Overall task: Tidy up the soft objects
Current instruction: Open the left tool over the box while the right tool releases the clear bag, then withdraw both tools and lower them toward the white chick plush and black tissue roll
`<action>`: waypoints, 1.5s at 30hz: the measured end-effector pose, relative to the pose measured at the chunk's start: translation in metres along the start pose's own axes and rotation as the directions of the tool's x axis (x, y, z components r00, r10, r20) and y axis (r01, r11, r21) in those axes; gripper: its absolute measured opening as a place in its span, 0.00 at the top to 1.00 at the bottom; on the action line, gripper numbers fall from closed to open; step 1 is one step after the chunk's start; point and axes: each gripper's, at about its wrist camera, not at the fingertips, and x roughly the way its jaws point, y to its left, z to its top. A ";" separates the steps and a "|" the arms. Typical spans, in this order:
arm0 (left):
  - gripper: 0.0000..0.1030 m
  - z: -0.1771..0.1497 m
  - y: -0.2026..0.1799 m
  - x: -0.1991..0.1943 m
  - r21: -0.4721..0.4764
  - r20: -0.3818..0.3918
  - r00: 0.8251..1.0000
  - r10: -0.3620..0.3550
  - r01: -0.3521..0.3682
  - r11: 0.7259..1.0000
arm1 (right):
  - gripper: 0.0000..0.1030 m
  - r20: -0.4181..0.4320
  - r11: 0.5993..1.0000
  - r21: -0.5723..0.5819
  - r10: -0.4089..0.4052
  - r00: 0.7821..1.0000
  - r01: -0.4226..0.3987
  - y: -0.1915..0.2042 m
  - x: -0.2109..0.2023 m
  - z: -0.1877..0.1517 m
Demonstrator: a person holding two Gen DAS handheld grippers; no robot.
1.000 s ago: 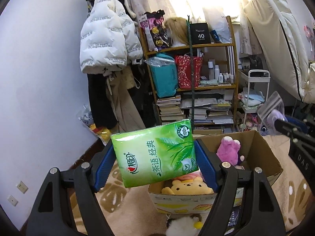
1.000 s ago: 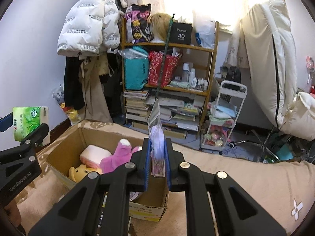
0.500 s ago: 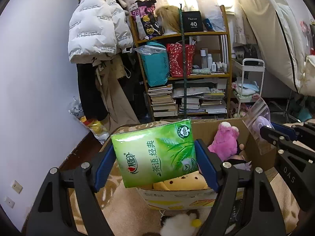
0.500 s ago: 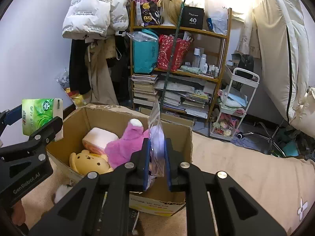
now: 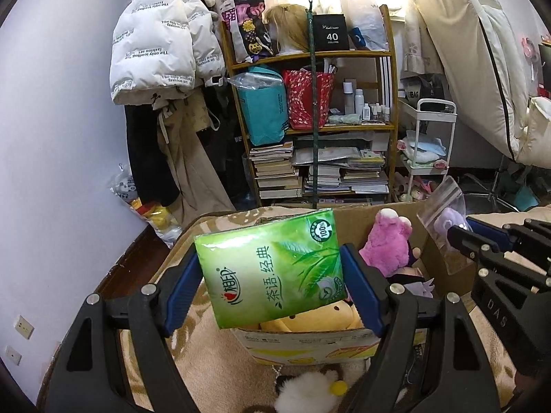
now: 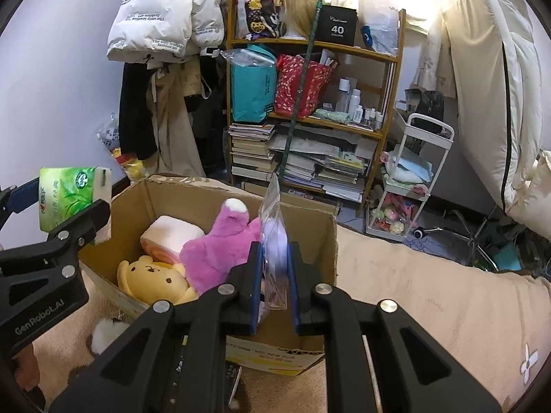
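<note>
Centre frame, the left gripper (image 5: 272,275) clamps a green tissue pack (image 5: 272,268) over the cardboard box (image 6: 310,227); the right gripper (image 6: 273,268) pinches a clear zip bag (image 6: 273,237). Releasing near the rim could drop either outside.

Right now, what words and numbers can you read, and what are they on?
"100%": green tissue pack, which also has Chinese characters.
"40": black box on the shelf.
"The only leading fashion art": white puffer jacket.
"GenRoboLAI": left gripper.
"DAS": right gripper.
Cardboard box print: too small.
</note>
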 end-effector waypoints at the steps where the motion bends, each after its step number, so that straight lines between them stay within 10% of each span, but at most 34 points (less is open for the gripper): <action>1: 0.24 0.000 0.000 0.000 0.000 -0.003 1.000 0.001 -0.001 1.000 | 0.86 -0.003 1.000 -0.004 -0.001 1.000 0.000 0.001 0.001 0.000; 20: 0.13 -0.005 0.005 0.015 -0.004 -0.067 0.997 0.026 -0.027 1.000 | 0.84 -0.037 1.000 -0.022 0.009 0.999 -0.010 0.004 0.009 -0.002; 33: 0.05 -0.005 0.026 0.012 -0.050 -0.136 0.990 0.027 -0.034 0.998 | 0.23 -0.059 0.993 0.031 0.113 0.992 -0.112 0.002 -0.007 -0.002; 45: 0.05 -0.018 0.037 0.008 -0.010 -0.249 0.968 0.029 -0.033 0.999 | 0.10 -0.168 0.987 0.043 0.162 0.972 -0.157 0.015 -0.011 -0.021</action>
